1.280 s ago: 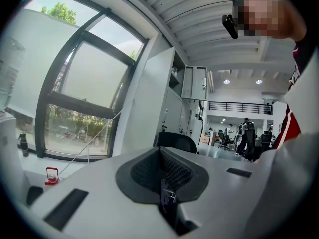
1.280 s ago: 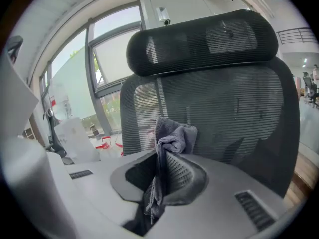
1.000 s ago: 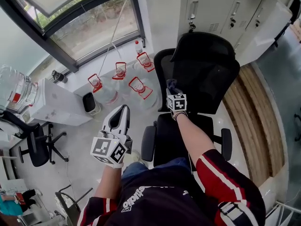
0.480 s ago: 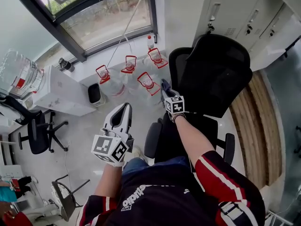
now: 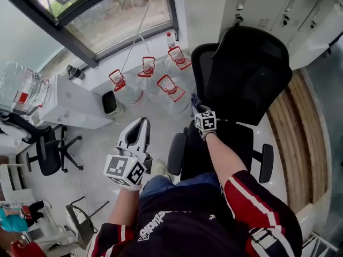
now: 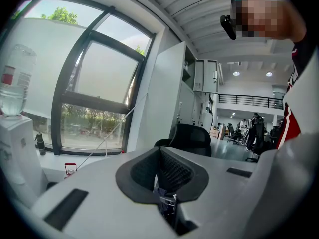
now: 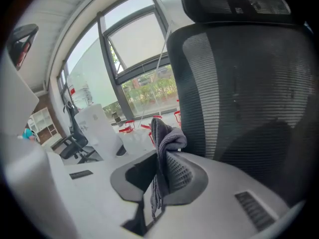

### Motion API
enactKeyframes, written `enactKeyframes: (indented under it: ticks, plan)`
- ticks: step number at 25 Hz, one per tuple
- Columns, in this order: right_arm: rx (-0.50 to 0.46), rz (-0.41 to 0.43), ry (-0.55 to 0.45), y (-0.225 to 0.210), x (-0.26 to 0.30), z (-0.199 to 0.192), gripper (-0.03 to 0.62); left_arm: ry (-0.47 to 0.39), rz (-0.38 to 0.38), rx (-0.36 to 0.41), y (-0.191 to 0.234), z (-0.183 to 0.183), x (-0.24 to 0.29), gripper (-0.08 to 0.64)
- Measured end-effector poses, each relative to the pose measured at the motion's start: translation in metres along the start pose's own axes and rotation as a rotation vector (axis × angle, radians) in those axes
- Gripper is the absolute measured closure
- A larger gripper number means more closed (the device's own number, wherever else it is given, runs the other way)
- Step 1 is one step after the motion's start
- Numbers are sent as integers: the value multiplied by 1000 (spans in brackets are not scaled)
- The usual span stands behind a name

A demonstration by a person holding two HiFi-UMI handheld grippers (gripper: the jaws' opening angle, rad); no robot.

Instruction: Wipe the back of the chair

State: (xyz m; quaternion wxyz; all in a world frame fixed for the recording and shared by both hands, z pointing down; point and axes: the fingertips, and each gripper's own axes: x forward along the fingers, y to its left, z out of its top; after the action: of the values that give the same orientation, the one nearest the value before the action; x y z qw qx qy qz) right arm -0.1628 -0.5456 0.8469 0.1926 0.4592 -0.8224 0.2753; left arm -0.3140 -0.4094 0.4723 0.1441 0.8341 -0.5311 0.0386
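Pale office floor runs under a wide window, with grey lockers behind a black mesh chair [image 5: 244, 74].

The left gripper [image 5: 142, 123] hangs over the open floor, well apart from the chair. Its jaws are pressed together on nothing, and it has hardly moved in the last second. The right gripper [image 5: 197, 108] pinches a grey cloth [image 5: 194, 99], with a fold bunched above the jaws. Half a second ago the cloth stood just off the left edge of the chair's back. Now it is at that edge again, low down, near where the back meets the seat. Whether it presses on the mesh cannot be told. This looks like a wiping stroke along the left edge, with the broad middle of the back probably still to cover.

At the far left of the floor, a white water dispenser [image 5: 64, 108] carries an upturned clear bottle [image 5: 19, 92]; its level is unclear. Beside it sits a small black bin [image 5: 110, 105], whose inside is too dark to read. Four clear jugs [image 5: 170, 89] with red handles stand below the window; whether they hold water cannot be told.
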Motion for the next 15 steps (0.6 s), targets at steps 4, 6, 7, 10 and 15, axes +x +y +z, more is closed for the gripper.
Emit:
enactKeyframes:
  ticks: [4, 6, 7, 10, 15]
  plan:
    - [30, -39, 0, -30, -5, -11, 535, 19, 0, 13, -3, -7, 1, 535]
    - [41, -59, -4, -44, -10, -11, 535, 26, 0, 14, -6, -10, 2, 535]
    - [44, -67, -6, -51, -14, -11, 535, 28, -2, 14, -9, -12, 3, 535]
    - [47, -92, -9, -71, -26, -11, 535, 33, -18, 23, -23, -12, 6, 535]
    - [67, -132, -13, -107, -51, -17, 535, 35, -49, 41, -52, -12, 19, 535]
